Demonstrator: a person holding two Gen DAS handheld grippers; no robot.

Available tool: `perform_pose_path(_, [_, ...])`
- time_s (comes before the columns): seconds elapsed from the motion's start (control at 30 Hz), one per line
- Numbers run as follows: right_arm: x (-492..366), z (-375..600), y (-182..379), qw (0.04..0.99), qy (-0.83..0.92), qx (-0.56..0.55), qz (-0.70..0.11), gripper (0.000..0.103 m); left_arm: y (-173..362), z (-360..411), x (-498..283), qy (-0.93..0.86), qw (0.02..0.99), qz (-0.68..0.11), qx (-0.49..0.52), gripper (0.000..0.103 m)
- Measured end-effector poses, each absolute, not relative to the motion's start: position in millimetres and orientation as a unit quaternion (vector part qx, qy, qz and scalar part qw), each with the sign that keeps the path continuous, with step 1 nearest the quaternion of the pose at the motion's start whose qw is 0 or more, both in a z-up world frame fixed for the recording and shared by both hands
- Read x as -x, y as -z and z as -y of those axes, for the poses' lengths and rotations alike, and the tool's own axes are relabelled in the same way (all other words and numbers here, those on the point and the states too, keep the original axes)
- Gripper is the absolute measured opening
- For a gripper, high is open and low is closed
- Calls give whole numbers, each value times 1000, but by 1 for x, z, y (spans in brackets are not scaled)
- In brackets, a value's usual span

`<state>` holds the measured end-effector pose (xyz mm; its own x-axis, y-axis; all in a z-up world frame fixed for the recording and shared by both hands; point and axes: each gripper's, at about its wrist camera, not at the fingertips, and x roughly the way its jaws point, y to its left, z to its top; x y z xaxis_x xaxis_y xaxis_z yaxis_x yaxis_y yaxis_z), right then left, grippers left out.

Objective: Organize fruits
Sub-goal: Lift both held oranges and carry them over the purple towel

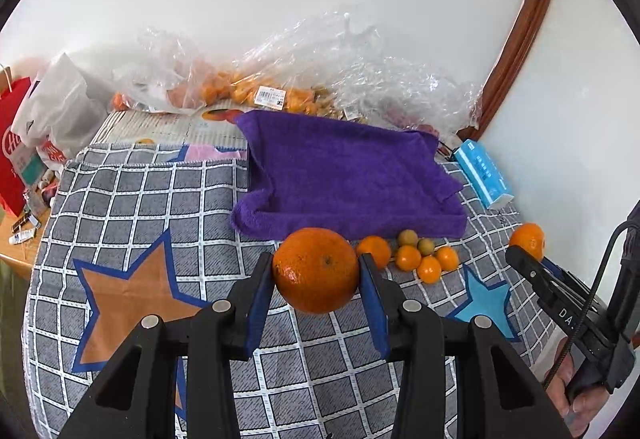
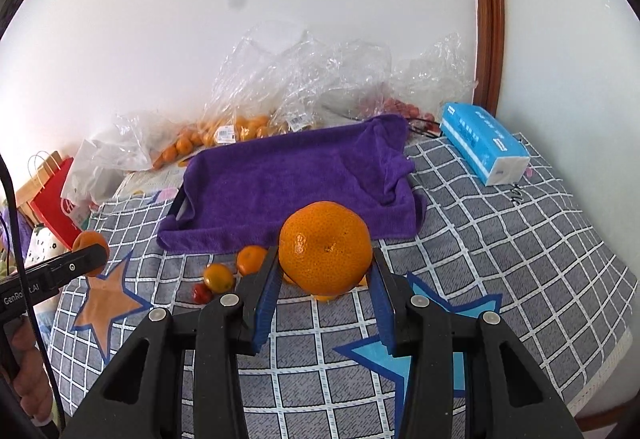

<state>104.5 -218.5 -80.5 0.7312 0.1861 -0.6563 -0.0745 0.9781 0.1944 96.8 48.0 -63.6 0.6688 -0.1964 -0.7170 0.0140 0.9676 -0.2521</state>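
The left gripper point(image 1: 317, 271) had its jaws clamped on a large orange point(image 1: 316, 270), the blue pads point(image 1: 260, 303) pressing its two sides; the fruit was held just above the checked cloth point(image 1: 160, 199) with its star patches. Beyond the jaws lay a purple towel point(image 1: 348, 175) draped over a tray, and just past the right-hand jaw, in front of the towel's near edge, sat a cluster of small fruits point(image 1: 420, 255) — little oranges and two duller, greenish-brown ones, touching one another.

The right gripper point(image 2: 326, 271) was likewise shut on a second large orange point(image 2: 326, 247), gripped between both pads point(image 2: 266, 299) and raised over the cloth; below and partly hidden behind it, bits of small orange fruit showed. Left of these jaws lay two small oranges point(image 2: 236, 267) and a tiny red fruit point(image 2: 201, 292), near the towel's front edge. Far left of the jaws, the other gripper's tip appeared with its orange.

Behind the towel, against the wall, were crumpled clear plastic bags point(image 2: 304, 79) holding more oranges; to the right beyond the jaws, a blue tissue pack point(image 2: 484, 143) rested on the cloth; far to the left stood a red paper bag point(image 1: 12, 147).
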Motion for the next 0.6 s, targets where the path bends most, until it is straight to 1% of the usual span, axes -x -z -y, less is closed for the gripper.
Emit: perform_pose_path(0.6, [-118, 216, 68, 929, -66, -77, -355, 42, 51, -49, -113, 57, 909, -399, 109, 40])
